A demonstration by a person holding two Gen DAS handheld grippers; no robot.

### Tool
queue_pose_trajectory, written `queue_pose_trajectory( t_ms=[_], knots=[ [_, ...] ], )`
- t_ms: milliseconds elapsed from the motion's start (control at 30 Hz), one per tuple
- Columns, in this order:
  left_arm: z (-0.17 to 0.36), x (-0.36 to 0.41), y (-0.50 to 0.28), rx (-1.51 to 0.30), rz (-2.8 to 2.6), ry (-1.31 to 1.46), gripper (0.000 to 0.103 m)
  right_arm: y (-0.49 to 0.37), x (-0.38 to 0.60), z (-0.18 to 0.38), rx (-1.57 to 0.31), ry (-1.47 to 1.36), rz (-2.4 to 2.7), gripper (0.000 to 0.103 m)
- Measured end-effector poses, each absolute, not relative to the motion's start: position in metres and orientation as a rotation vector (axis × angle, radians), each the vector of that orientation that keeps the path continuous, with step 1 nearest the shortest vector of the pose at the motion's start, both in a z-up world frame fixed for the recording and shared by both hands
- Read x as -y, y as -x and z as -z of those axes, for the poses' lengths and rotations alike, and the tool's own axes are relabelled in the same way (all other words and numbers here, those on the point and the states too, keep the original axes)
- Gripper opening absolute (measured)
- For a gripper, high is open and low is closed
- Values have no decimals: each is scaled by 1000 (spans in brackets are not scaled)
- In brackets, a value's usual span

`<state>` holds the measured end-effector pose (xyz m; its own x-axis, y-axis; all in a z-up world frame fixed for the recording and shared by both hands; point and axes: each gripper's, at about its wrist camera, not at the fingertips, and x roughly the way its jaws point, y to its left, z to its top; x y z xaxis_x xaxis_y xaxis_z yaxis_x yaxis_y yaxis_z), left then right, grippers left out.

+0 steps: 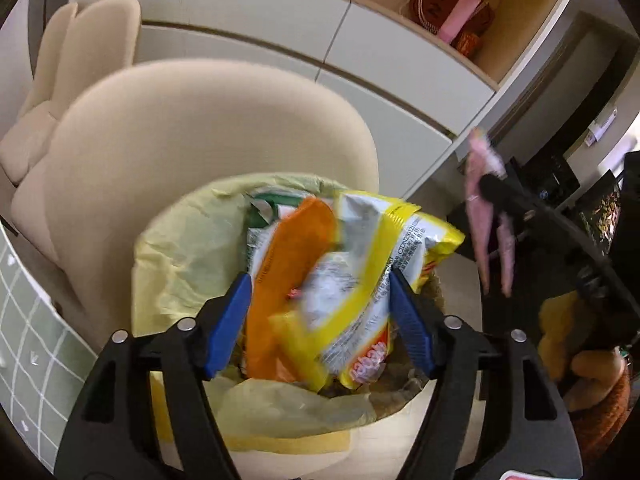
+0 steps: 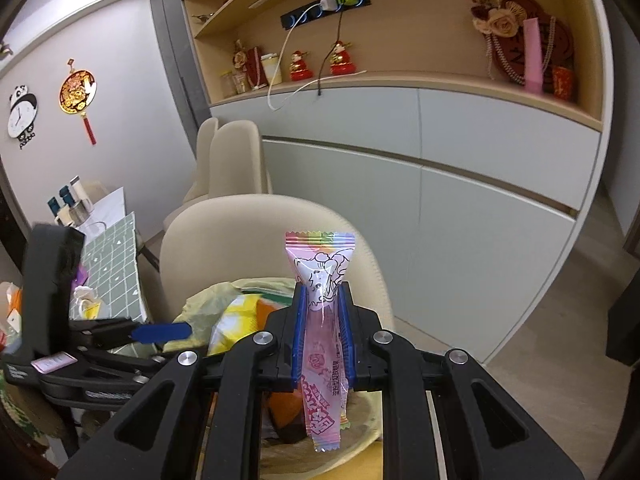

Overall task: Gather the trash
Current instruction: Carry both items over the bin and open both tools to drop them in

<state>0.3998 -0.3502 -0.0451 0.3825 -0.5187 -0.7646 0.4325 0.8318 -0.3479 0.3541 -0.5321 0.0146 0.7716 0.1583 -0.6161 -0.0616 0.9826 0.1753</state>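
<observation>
In the left wrist view my left gripper (image 1: 320, 280) hangs over a bin lined with a pale yellow bag (image 1: 188, 248). Its blue pads stand wide apart. A yellow snack wrapper (image 1: 360, 264) and an orange wrapper (image 1: 292, 264) lie blurred and loose between them, on top of the trash in the bin. My right gripper (image 2: 322, 300) is shut on a long pink candy wrapper (image 2: 320, 360), which stands up between its pads above the bin's rim (image 2: 368, 412). The same pink wrapper (image 1: 484, 184) shows at the right of the left wrist view. One blue finger (image 2: 160, 332) of the left gripper shows at the lower left.
A beige padded chair (image 1: 200, 140) stands right behind the bin, with a second chair (image 2: 232, 152) beyond it. White cabinets (image 2: 480, 184) with a shelf of ornaments line the back wall. A table with a green checked cloth (image 2: 116, 256) is at the left.
</observation>
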Motion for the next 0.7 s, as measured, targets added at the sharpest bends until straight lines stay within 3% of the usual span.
queue_pose_trajectory(
  t_ms=[700],
  knots=[
    [37,325,-384,-1043,485,-121,69,-358,493,-28,-654,-156,-309,16]
  ],
)
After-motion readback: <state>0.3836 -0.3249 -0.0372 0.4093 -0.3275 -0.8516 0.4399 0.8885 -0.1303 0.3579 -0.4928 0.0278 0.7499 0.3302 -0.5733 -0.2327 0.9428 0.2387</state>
